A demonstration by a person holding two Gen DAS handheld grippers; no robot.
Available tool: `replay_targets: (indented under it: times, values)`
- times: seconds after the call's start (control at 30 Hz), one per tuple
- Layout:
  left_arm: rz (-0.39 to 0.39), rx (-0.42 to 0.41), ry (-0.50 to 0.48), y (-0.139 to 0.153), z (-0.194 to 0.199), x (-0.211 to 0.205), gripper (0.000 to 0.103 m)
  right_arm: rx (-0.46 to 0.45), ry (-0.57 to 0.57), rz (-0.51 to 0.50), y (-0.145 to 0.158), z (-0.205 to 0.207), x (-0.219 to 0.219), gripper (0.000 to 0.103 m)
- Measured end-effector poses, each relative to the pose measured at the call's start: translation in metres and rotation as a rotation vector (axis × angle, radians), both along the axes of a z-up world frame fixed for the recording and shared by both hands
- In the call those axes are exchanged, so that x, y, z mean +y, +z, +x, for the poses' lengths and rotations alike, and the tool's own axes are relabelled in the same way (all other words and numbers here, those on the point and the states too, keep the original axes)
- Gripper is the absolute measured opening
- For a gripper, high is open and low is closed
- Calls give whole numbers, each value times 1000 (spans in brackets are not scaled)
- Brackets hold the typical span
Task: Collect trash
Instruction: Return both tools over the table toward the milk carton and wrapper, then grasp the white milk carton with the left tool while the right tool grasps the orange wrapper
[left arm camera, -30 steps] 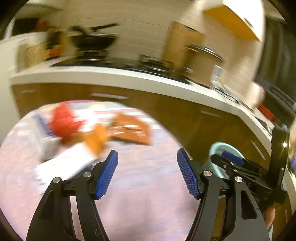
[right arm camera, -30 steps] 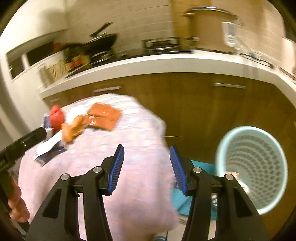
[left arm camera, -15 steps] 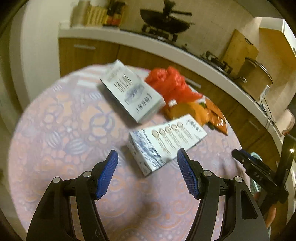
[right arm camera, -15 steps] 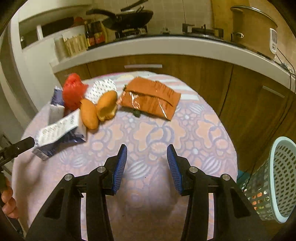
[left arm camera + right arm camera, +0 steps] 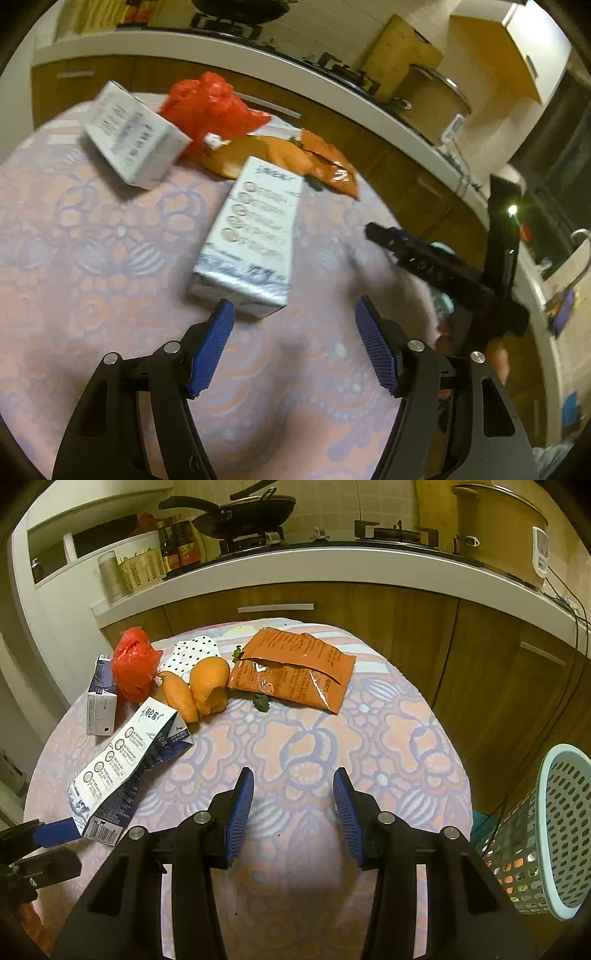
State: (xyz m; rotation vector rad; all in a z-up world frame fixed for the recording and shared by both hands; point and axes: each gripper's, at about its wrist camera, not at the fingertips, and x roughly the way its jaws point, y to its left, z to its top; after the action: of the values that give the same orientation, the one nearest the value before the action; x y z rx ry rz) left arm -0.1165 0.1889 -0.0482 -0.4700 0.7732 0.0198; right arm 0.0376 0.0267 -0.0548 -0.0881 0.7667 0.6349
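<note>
Left gripper [image 5: 293, 343] fingers spread wide, empty, aligned to straddle the flattened white-and-blue milk carton [image 5: 255, 236] on the bench; right gripper [image 5: 293, 812] half-open, empty, clear.

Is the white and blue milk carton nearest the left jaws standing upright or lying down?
Lying down. The white and blue milk carton rests flat on its long side on the floral tablecloth, printed panel facing up and flattened top pointing toward the orange peels.

A patterned pink woven cloth [image 5: 317, 734] covers the round table, matt. The flattened white printed carton [image 5: 122, 764] looks like coated paper; the torn orange foil pouch [image 5: 295, 672] is glossy; the crumpled red plastic bag [image 5: 133, 668] shines thinly.
</note>
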Motion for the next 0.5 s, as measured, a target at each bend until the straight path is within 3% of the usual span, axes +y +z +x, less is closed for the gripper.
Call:
replay_targets:
  times: [0.13, 0.2, 0.33, 0.5]
  values:
    - [152, 21, 76, 10, -9, 7, 67, 1, 1, 4, 0, 0, 0, 41]
    - [178, 12, 81, 17, -5, 8, 73, 0, 2, 2, 0, 0, 1, 41]
    - [200, 8, 64, 23, 20, 8, 76, -4, 11, 5, 2, -1, 1, 41]
    - [297, 84, 59, 13, 62, -3, 76, 0, 18, 18, 8, 8, 0, 41]
